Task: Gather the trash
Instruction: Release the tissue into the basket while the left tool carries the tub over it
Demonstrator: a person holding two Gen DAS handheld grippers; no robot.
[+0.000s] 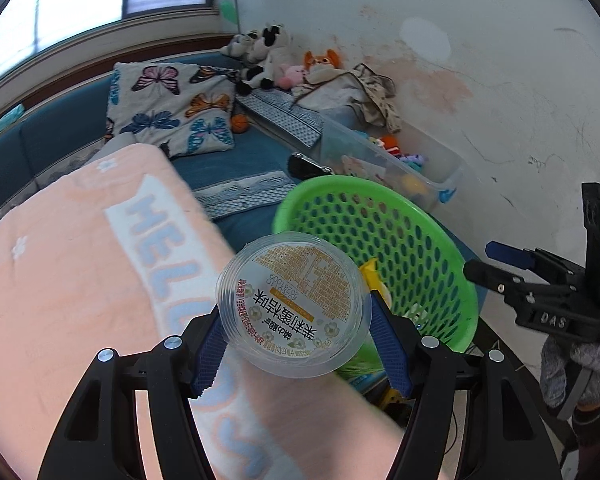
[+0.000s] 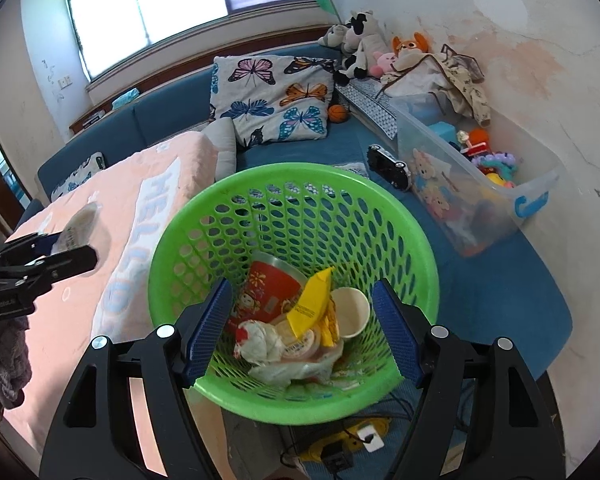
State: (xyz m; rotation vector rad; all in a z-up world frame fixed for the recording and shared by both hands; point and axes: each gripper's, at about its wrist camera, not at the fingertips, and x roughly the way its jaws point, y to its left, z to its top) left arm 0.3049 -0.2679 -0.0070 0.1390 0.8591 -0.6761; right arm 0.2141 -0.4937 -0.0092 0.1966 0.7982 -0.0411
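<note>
Left gripper [image 1: 296, 344] clamps the cup [image 1: 294, 304]; carry it right, over the basket [image 2: 420, 248], before releasing. Right gripper [image 2: 302, 328] wide open, empty.

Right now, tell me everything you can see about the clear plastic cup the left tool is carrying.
The clear plastic cup is a shallow round tub of ribbed transparent plastic, sealed by a printed film lid with gold text blocks and bold black characters. It is tilted, lid facing the camera. The left tool grips it by its sides, one blue pad on each side. It hangs above the peach blanket, just beside the green basket, not yet in it. Whether it holds anything cannot be told.
</note>
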